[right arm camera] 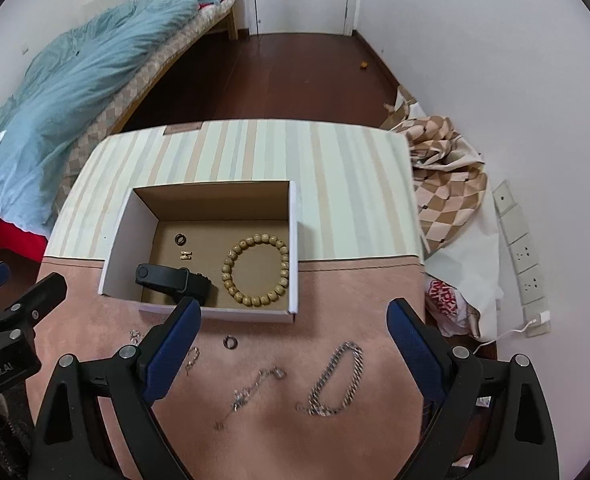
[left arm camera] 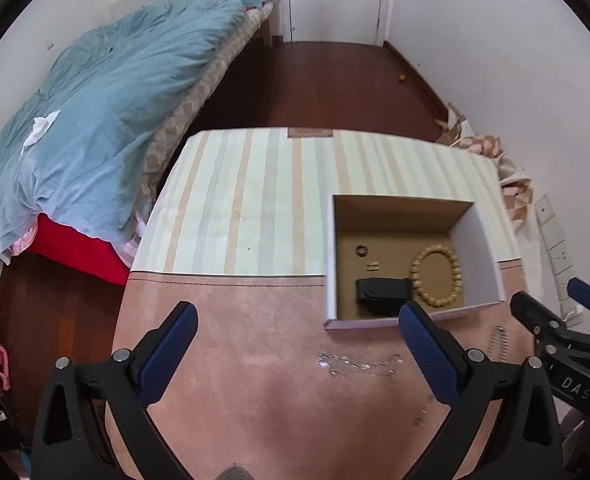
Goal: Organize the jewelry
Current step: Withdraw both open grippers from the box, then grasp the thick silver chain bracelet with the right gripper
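Note:
An open cardboard box (right arm camera: 295,248) (left arm camera: 495,264) stands on the pink and striped table. It holds a wooden bead bracelet (right arm camera: 255,270) (left arm camera: 437,276), a black band (right arm camera: 171,278) (left arm camera: 381,292), a small dark ring (right arm camera: 180,239) (left arm camera: 362,251) and a tiny gold piece (right arm camera: 185,256). On the pink cloth in front lie a thick silver chain bracelet (right arm camera: 337,380), a thin silver chain (right arm camera: 255,390) (left arm camera: 355,364) and a small dark ring (right arm camera: 229,342). My right gripper (right arm camera: 293,344) hangs open above these. My left gripper (left arm camera: 297,352) is open over the thin chain. Neither holds anything.
A bed with a blue duvet (left arm camera: 107,120) stands to the left. Patterned cloth (right arm camera: 443,176) and a white bag (right arm camera: 463,280) lie on the right beside the table. A power strip (right arm camera: 523,260) runs along the white wall. Dark wood floor (right arm camera: 279,80) lies beyond the table.

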A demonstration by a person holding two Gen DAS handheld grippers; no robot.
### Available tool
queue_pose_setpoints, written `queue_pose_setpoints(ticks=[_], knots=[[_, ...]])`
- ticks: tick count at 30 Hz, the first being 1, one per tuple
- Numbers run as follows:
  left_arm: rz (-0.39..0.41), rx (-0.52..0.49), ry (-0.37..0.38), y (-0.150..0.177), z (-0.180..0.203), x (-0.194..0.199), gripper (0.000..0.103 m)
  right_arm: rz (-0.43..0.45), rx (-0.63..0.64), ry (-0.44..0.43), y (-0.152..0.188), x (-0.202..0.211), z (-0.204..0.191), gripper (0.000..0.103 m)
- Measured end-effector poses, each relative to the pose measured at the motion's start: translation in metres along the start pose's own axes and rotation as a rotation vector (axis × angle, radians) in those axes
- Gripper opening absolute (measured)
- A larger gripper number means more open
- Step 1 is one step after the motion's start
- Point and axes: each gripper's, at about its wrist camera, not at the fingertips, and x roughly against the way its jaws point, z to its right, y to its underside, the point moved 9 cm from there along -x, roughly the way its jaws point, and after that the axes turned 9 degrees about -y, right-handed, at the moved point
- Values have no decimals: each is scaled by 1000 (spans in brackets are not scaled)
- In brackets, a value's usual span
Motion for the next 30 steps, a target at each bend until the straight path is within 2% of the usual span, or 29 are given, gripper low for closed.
queue_pose_setpoints(ticks=[11,18,23,29,30], knots=[[93,2,34,0,2,65,103,117,-5,-7,6,75,-5,95],[110,33,18,8,-7,81,103,133,-39,-44,16,97,-5,95],[50,29,-26,38,-7,51,103,52,-124,-27,49,65,27,95],[-73,4,-84,86,4,-7,103,-78,-289,-57,103,-6,78,94],[-97,-7,-93,93,8,-16,103,-95,-308,-62,109,-18,86,87]])
